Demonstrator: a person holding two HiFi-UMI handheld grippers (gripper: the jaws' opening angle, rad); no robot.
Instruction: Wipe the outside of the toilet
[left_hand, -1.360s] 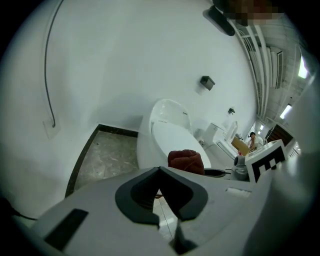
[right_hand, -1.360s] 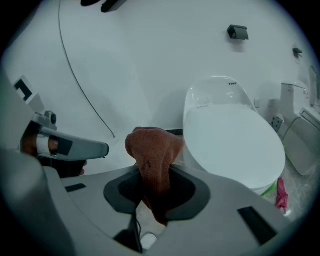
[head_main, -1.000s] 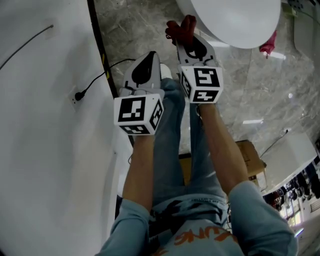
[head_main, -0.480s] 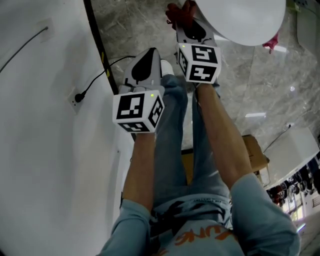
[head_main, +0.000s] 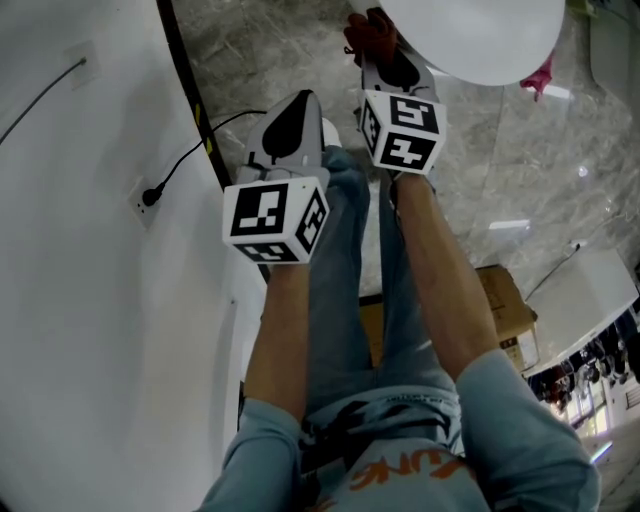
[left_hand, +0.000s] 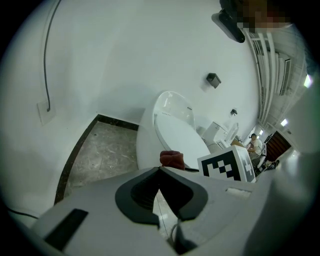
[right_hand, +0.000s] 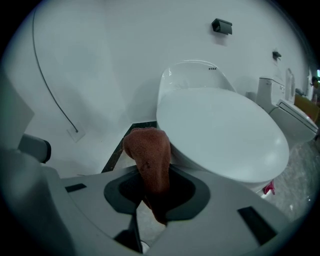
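Note:
A white toilet with its lid down (head_main: 480, 35) stands at the top of the head view; it also shows in the right gripper view (right_hand: 220, 130) and the left gripper view (left_hand: 175, 132). My right gripper (head_main: 383, 55) is shut on a red-brown cloth (right_hand: 149, 160), whose bunched end (head_main: 368, 30) lies against the toilet's side just under the lid rim. The left gripper (head_main: 295, 105) hangs shut and empty over the floor, left of the toilet and apart from it. From the left gripper view (left_hand: 160, 172) the cloth (left_hand: 171, 159) shows just beyond its tips.
A white wall with a black baseboard (head_main: 190, 100) runs along the left, with a socket and cable (head_main: 150, 195). A cardboard box (head_main: 505, 300) sits at the right. A pink object (head_main: 540, 75) lies on the marble floor past the toilet. A second toilet (right_hand: 280, 107) stands further right.
The right gripper has pushed forward with the cloth, up against the toilet's side under the lid. The left gripper has hardly moved.

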